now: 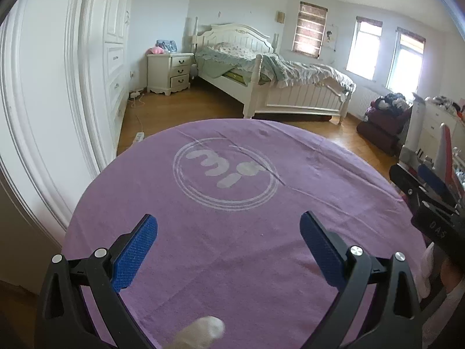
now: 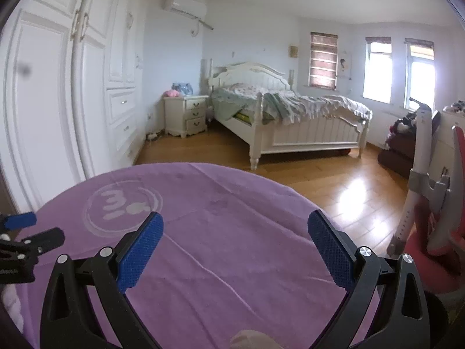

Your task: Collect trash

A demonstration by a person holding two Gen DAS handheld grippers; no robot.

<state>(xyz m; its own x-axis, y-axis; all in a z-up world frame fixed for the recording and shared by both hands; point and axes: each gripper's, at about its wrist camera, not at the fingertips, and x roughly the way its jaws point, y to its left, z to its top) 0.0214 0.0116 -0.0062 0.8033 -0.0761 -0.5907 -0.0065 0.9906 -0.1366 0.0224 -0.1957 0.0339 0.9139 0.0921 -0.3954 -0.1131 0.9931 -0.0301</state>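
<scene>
Both the left gripper [image 1: 228,232] and right gripper [image 2: 235,232] hover spread and empty over the purple logo-printed tablecloth [image 1: 238,241]; no trash is visible ahead of either, so collection looks either finished or unstarted

Two grippers are in view, the left gripper [image 1: 228,226] and the right gripper [image 2: 235,225], each with two blue pads spread apart. One purple cloth [image 1: 232,232] bears one round white logo [image 1: 225,173]. The room holds one bed [image 1: 276,78], one nightstand [image 1: 170,72] with three drawers, and three windows.
</scene>
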